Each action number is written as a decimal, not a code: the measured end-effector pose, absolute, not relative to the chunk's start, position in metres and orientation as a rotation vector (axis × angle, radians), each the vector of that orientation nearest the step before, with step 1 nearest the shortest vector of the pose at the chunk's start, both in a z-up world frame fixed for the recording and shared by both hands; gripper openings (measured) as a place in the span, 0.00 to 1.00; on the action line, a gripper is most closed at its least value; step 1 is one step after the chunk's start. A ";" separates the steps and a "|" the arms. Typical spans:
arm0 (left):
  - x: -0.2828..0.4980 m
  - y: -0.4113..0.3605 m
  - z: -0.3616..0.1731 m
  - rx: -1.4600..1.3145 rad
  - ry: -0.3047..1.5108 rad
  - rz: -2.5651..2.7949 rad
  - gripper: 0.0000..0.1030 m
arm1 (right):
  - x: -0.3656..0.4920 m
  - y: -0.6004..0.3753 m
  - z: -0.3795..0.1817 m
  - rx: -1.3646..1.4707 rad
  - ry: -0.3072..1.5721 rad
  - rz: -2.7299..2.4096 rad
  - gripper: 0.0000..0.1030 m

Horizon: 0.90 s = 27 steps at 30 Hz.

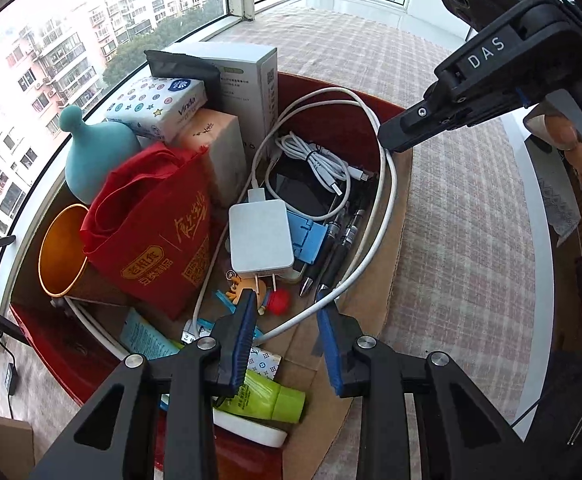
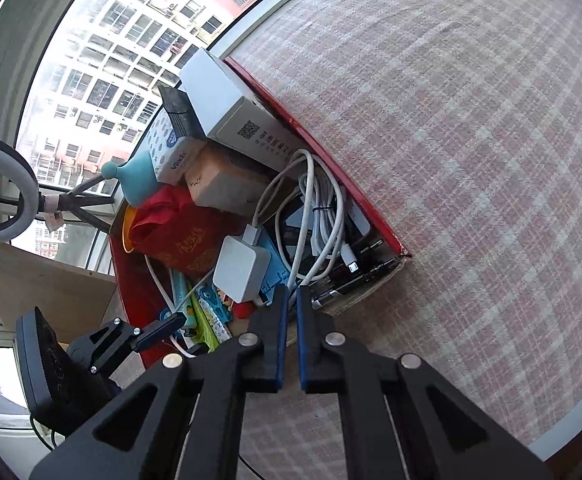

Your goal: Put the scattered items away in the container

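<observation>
Jaws: left gripper (image 1: 287, 320) spread, empty; right gripper (image 2: 289, 304) near-closed, empty, above box (image 2: 371, 204) rim.

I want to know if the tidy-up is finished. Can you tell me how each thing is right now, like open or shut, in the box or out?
left gripper: open, empty, over the box.
right gripper: nearly shut, empty, at the box's edge.
red box: open, full.
white charger: unplugged, in the box.
long white cable: loops over the box's rim.
small white cable: bundled, inside.
orange cup: on its side, empty.
green tube: capped, lying down.
</observation>
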State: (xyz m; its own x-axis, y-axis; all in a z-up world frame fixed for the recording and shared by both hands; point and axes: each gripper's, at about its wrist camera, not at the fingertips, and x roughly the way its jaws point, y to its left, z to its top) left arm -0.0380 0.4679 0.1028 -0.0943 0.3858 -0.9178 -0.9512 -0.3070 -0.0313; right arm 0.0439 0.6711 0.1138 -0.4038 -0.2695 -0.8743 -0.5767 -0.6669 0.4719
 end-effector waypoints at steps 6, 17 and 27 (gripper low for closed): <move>-0.030 0.464 0.106 -1.090 0.746 1.592 0.28 | 0.029 0.667 0.101 -1.656 1.074 2.134 0.04; -0.042 0.428 0.139 -1.062 0.672 1.688 0.28 | 0.025 0.664 0.114 -1.762 0.967 2.095 0.08; -0.045 0.446 0.115 -1.091 0.702 1.671 0.28 | 0.047 0.668 0.155 -1.664 0.989 2.213 0.23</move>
